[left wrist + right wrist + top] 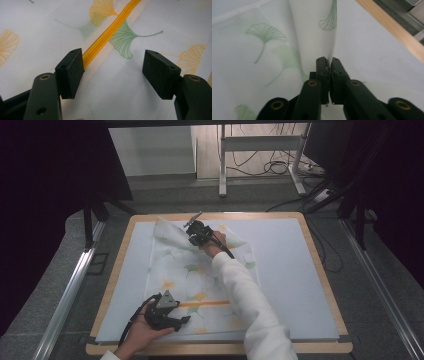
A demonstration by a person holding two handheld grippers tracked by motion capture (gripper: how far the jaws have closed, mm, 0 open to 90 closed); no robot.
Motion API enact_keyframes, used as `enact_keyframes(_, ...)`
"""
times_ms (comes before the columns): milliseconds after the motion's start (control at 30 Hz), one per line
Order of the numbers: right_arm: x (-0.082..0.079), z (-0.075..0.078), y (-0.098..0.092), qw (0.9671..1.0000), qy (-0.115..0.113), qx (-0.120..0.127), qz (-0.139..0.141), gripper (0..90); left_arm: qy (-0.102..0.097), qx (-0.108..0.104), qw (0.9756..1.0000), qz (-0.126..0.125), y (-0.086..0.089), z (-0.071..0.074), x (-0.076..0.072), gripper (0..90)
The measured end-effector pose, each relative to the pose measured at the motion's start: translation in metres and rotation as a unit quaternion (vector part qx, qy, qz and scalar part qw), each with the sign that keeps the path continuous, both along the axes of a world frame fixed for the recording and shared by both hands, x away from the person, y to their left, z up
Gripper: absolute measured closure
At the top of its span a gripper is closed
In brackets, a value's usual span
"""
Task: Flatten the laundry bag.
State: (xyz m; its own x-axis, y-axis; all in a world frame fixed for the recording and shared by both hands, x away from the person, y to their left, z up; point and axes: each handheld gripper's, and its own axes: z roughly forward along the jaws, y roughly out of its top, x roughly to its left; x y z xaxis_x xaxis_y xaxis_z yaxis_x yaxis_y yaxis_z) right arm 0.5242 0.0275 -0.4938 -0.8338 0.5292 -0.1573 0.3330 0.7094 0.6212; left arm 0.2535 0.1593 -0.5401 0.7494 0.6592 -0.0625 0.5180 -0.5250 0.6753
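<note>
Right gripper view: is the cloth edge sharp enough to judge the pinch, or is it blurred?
Right gripper view: jaws crisp, cloth soft-focused farther off. Left gripper view: zipper and leaf prints sharp. High view: table evenly lit, no glare, surroundings dark.

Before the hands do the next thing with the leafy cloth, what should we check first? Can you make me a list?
1. Is the right gripper pinching the cloth? Ok: its jaws are shut on the cloth's folded edge.
2. Is that edge lifted? Ok: at the far side it rises off the mat.
3. Is the left gripper holding anything? Not ok: its jaws stand open over the cloth, nothing pinched.
4. Is the orange zipper out of the way? Cannot tell: it runs right beside one left pad.
5. Is the cloth flat near the person? Ok: it lies smooth around the left gripper.
</note>
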Motion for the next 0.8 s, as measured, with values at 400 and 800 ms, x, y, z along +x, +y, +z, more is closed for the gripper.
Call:
enact_keyframes(400, 0.002, 0.023, -0.008, 0.9943, -0.083, 0.007, -0.066, 44.8, 0.001, 0.001, 1.0000, -0.003, 0.000, 0.000, 0.000, 32.9)
enact_keyframes(800, -0.040, 0.042, -0.049, 0.9963, -0.054, 0.063, -0.024, 52.9, -0.001, 0.004, 1.0000, -0.002, -0.002, 0.000, 0.000, 32.2)
